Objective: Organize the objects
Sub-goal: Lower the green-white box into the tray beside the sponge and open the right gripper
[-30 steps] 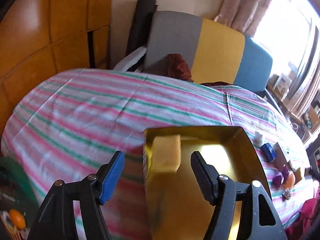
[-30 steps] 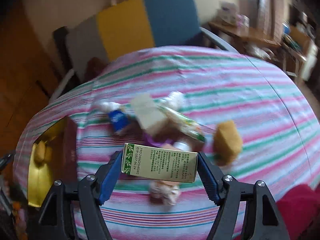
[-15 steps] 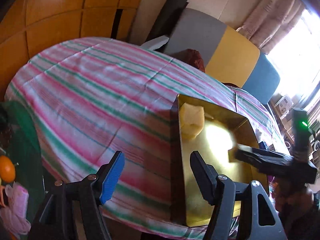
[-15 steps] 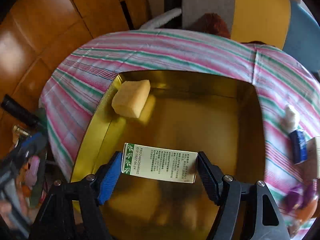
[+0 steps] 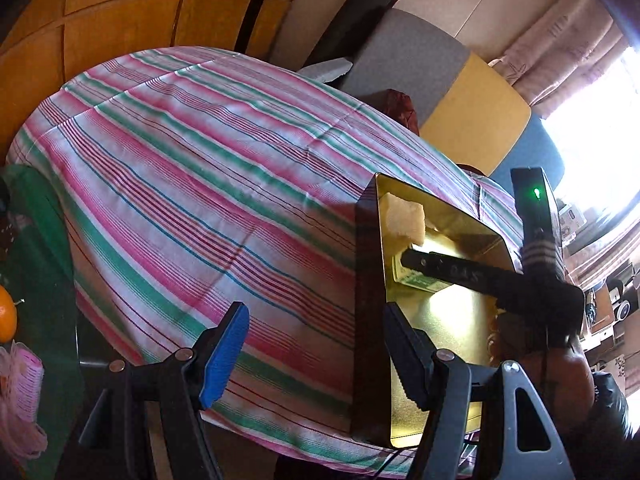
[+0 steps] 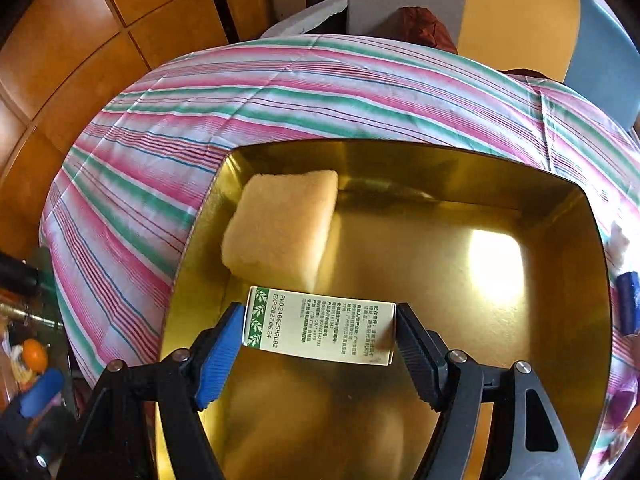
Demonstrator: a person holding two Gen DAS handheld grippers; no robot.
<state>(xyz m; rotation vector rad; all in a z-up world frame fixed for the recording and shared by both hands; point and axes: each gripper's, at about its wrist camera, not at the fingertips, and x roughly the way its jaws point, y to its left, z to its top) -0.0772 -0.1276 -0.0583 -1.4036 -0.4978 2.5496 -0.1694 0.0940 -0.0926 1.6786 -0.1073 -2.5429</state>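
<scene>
Our right tongs (image 6: 320, 336) pinch a small carton (image 6: 320, 330) low inside the gold tin (image 6: 500, 168), just beside the sponge (image 6: 280, 228); we should release gently, left tongs (image 5: 316, 354) spread and empty.

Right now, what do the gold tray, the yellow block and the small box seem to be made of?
Gold tray: probably metal, glossy, mirrors light. Yellow block: likely sponge or foam, fuzzy matte surface. Small box: printed cardboard, sharp folded edges.

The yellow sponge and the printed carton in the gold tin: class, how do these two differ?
The yellow sponge is plain and fuzzy; the printed carton is smooth, with green leaf trim and text. The sponge rests free in the gold tin's far left corner; the carton is clamped in the right gripper, beside the sponge. Both are blocky and within the tin.
</scene>
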